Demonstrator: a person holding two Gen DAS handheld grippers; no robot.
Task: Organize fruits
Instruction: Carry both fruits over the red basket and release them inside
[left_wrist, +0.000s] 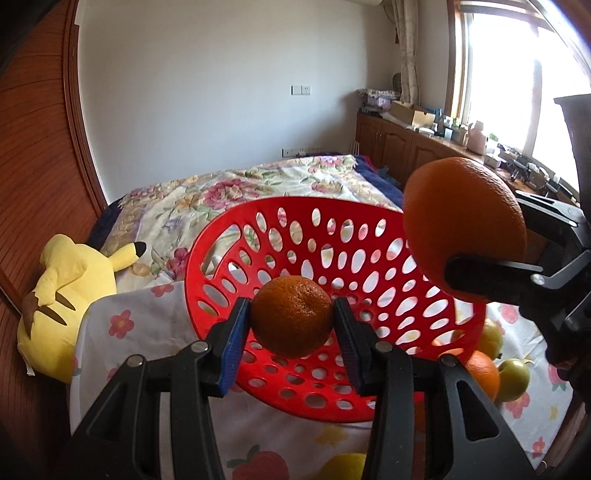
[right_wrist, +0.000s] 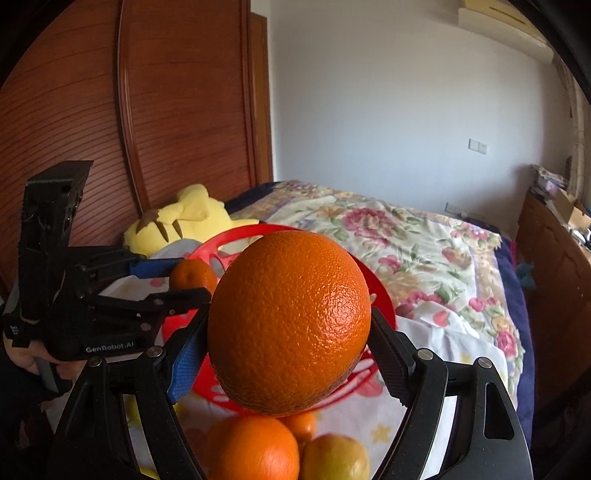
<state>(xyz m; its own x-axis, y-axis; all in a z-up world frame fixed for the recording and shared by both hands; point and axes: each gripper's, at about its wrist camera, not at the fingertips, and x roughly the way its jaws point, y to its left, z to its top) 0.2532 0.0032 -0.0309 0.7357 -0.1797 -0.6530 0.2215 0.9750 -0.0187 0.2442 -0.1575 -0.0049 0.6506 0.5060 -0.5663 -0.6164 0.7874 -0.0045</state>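
My left gripper (left_wrist: 292, 321) is shut on a small mandarin (left_wrist: 292, 317), held above the red perforated basket (left_wrist: 369, 243). My right gripper (right_wrist: 288, 332) is shut on a large orange (right_wrist: 290, 325), held just over the basket's near rim (right_wrist: 236, 236). In the left wrist view the large orange (left_wrist: 465, 229) hangs at the basket's right side. In the right wrist view the mandarin (right_wrist: 192, 275) and left gripper (right_wrist: 184, 280) are at the left. The basket looks empty inside.
Loose fruit lies on the floral tablecloth (left_wrist: 155, 314): an orange (right_wrist: 255, 448), a yellow-green fruit (right_wrist: 334, 458), a green apple (left_wrist: 513, 374). A yellow plush toy (left_wrist: 62, 295) lies left by the wooden wardrobe (right_wrist: 147, 110). A bed (right_wrist: 388, 236) is behind.
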